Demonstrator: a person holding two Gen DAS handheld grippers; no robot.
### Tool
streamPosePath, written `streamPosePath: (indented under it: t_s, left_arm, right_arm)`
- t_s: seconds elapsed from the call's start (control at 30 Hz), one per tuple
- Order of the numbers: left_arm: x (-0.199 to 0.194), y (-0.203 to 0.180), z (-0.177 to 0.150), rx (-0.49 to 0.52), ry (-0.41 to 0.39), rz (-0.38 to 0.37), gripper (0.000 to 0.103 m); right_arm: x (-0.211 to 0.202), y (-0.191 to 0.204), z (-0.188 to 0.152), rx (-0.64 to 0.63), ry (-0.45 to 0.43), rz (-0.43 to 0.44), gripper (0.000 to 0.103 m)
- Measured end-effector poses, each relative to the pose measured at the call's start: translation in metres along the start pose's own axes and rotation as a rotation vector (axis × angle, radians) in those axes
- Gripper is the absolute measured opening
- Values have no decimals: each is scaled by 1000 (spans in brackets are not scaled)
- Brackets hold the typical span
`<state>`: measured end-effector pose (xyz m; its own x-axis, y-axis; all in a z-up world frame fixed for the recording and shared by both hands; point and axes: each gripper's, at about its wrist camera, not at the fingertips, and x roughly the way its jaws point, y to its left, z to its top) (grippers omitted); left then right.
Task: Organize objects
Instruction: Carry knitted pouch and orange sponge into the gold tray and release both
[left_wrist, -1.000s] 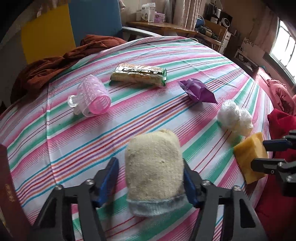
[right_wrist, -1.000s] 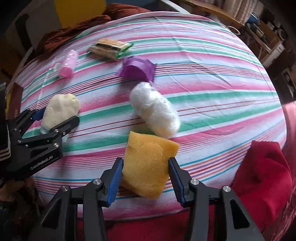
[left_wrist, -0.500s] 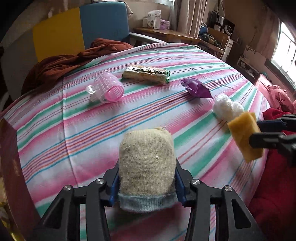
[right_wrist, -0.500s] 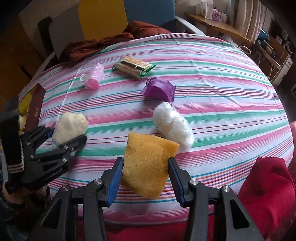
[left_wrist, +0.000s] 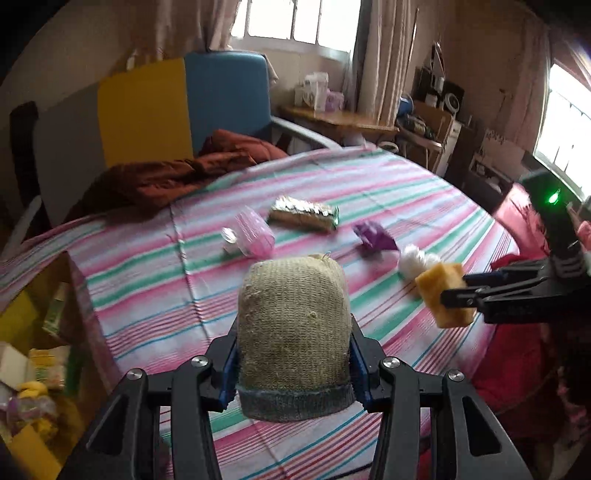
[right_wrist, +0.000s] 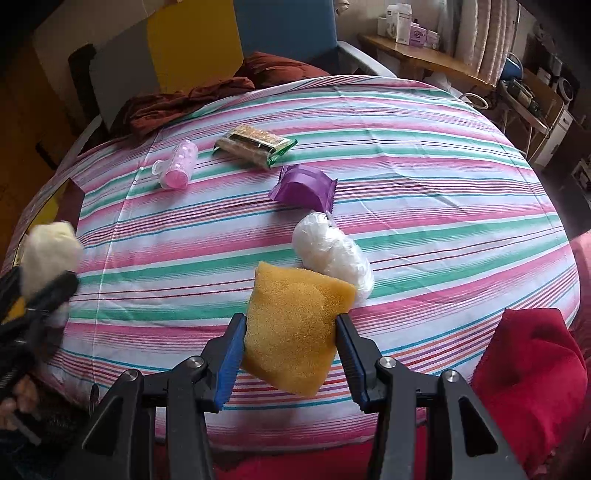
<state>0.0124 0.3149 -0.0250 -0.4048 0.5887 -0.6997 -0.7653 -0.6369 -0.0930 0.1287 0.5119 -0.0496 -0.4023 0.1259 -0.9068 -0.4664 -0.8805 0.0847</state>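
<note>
The open cardboard box (left_wrist: 40, 354) of small packets sits off the near-left edge of the striped-cloth worktop (left_wrist: 388, 192). The left tool (left_wrist: 293, 363), clamped on the beige knitted mitt (left_wrist: 293, 328), hangs just beside that box. The right tool (right_wrist: 290, 354), pinching the yellow foam sponge (right_wrist: 291, 325), is well apart from it, across the worktop.
</note>
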Motion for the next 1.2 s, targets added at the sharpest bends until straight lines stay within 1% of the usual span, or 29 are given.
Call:
streamPosePath:
  t_s: [0.27, 0.43, 0.6, 0.7, 0.8, 1.0, 1.07, 1.2]
  left_arm:
    - [-41, 24, -4, -44, -59, 21, 49]
    - [-60, 45, -12, -84, -76, 45, 49]
    - [-68, 68, -21, -128, -76, 77, 49]
    - [-73, 82, -28, -152, -73, 95, 49]
    - [-78, 92, -35, -169, -72, 109, 49]
    - [-86, 117, -49, -224, -57, 134, 49]
    - [-90, 127, -53, -247, -56, 144, 49]
    - [-100, 155, -59, -298, -62, 192, 49]
  right_arm:
    - [0, -3, 0, 29, -4, -29, 49]
    - [-4, 1, -3, 39, -20, -84, 49]
    - [-7, 9, -6, 46, -27, -97, 49]
    - [-8, 24, -6, 29, -27, -73, 49]
    - [-9, 50, -4, -14, -33, -42, 49]
    - [-19, 119, 7, -135, -78, 85, 49]
    - [-22, 145, 10, -178, -92, 144, 49]
    - [-22, 193, 15, -250, -102, 243, 49]
